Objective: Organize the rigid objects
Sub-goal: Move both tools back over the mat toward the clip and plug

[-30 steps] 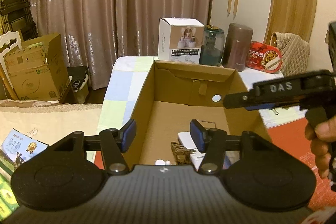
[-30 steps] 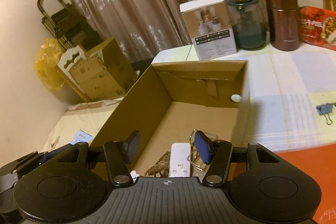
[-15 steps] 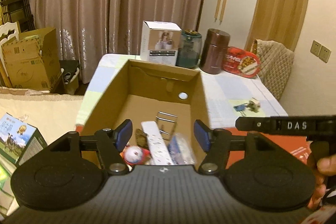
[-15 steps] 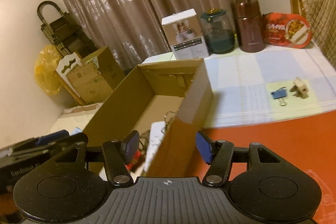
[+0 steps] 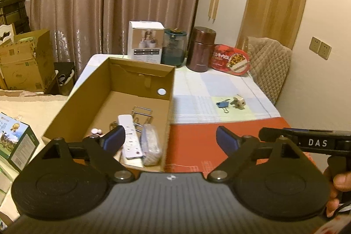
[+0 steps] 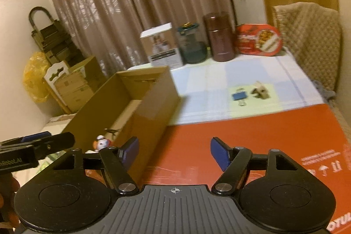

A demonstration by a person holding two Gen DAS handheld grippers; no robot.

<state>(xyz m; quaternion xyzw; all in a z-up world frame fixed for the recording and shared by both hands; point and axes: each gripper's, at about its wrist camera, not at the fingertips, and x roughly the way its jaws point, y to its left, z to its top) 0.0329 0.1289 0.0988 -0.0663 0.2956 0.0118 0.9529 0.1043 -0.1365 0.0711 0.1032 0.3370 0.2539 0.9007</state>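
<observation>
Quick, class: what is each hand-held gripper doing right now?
Left hand-held gripper: jaws opening, nothing between them.
Right hand-held gripper: jaws opening, nothing between them.

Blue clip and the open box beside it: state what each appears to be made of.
Blue clip: probably painted metal, judging by its thin wire handles and smooth blue body. Open box: corrugated cardboard, matte brown, with folded flaps and raw cut edges.
</observation>
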